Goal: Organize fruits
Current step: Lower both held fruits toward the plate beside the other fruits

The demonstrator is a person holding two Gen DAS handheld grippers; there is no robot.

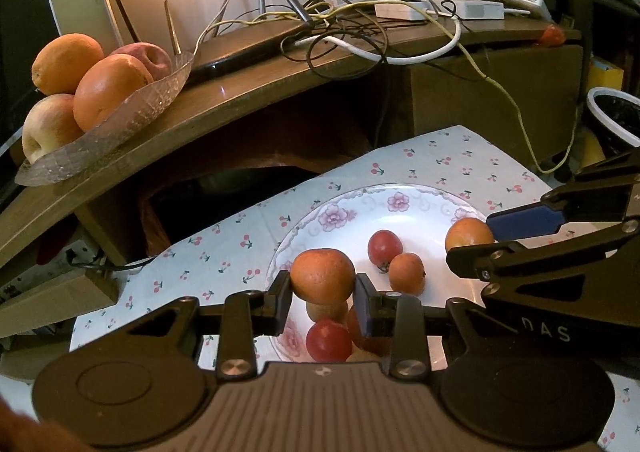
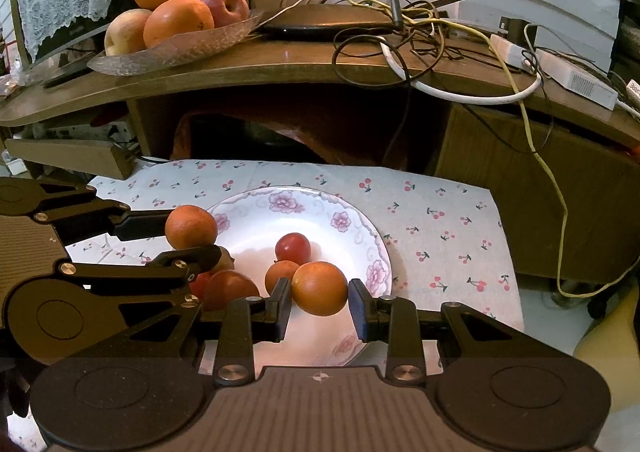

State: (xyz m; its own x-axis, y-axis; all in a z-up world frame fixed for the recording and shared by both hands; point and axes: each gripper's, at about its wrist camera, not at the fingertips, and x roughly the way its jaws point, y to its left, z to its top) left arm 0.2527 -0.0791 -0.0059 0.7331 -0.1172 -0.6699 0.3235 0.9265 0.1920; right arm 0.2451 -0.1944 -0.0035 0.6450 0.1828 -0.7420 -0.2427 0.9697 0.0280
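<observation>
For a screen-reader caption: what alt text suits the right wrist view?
The right gripper brackets an orange over a floral plate of small fruit; the left gripper holds another orange beside it.

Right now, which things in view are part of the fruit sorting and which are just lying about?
Part of the job:
left gripper with its orange
right gripper with its orange
flowered plate of small fruit
glass bowl of big fruit

Lying about:
router
cable tangle
white adapter
</observation>
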